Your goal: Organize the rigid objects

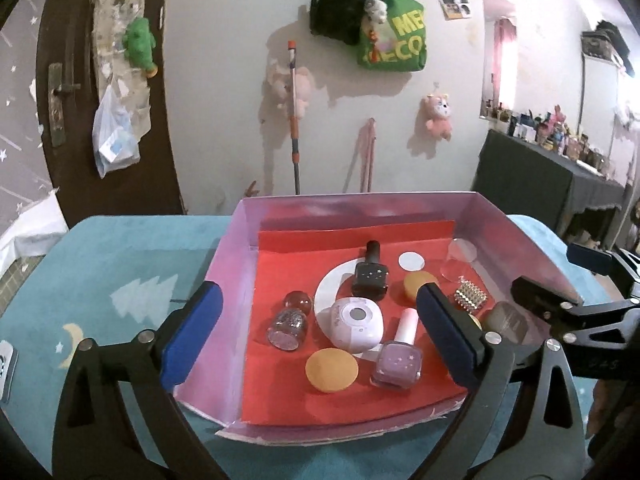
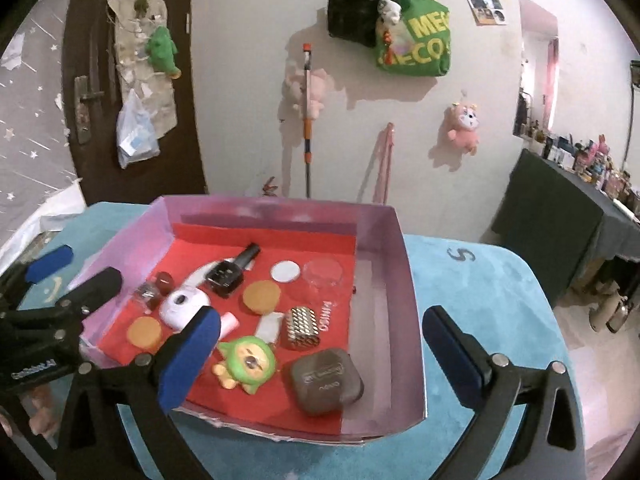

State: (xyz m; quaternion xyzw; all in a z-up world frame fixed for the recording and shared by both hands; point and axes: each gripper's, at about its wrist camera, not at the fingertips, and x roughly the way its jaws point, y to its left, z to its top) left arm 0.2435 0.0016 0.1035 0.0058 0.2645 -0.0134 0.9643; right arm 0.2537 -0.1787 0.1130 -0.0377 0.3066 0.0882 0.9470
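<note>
- Left gripper [image 1: 318, 336] hovering at the near left of the box [image 1: 520, 248], jaws spread wide, nothing between the pads.
- Right gripper [image 2: 320, 356] hovering at the near right of the same box, jaws equally apart and empty.
- Box resting on the teal-covered bench [image 1: 120, 280], red-lined, already holding the small rigid things: black bottle [image 1: 370, 276], lilac bottle [image 1: 398, 358], white round case [image 1: 356, 326], glitter bottle [image 1: 289, 322], green figure [image 2: 245, 364], brown case [image 2: 326, 380], studded case [image 2: 303, 327].
- Everything in sight already inside; no loose item seen on the cloth, so probably close to finished.
- Risk: an open finger catching the thin cardboard wall on the way past and dragging or tipping the light box.
- Risk: upright bottles toppling against neighbours if the box gets nudged, the clear dome [image 2: 322, 276] being the likeliest to roll.
- Risk: the two grippers near each other at the box front, so a clash possible if both reach in together.
</note>
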